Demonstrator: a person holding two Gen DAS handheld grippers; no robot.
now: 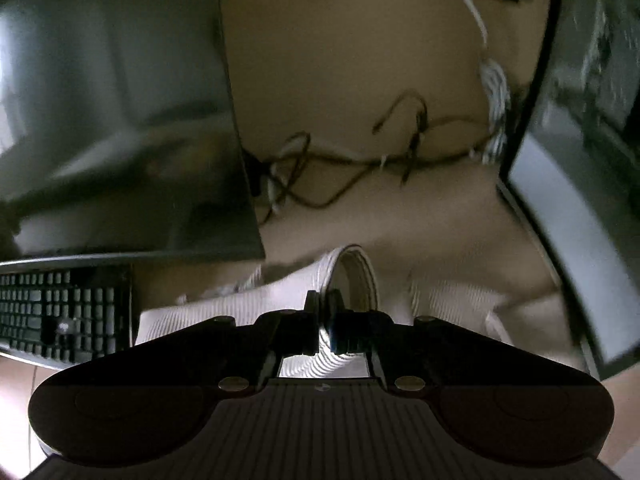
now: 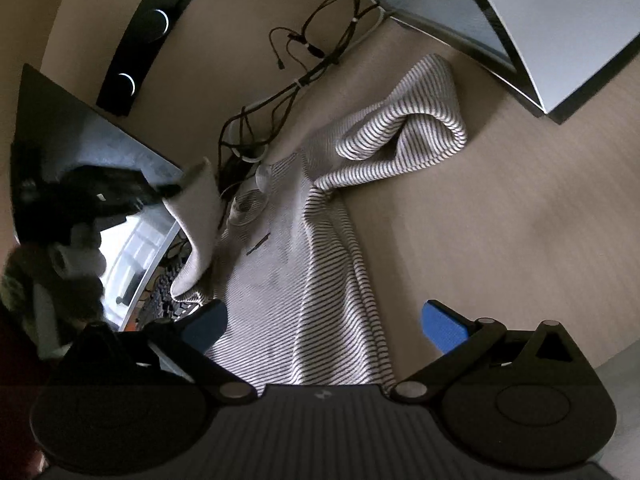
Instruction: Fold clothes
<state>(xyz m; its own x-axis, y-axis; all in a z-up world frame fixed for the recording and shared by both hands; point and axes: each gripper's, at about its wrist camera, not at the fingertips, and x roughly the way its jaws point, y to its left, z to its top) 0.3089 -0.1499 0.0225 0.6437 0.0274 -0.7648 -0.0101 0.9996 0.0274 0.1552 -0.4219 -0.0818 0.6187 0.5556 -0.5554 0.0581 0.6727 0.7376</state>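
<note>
Left wrist view shows your left gripper (image 1: 326, 320) fingers pinched tight on a fold of the cream, dark-striped knit sweater (image 2: 304, 280), lifting its edge off the tan surface (image 2: 500, 200). Your right gripper (image 2: 324, 326) fingers stand wide apart, holding nothing, above the sweater's near hem.
</note>
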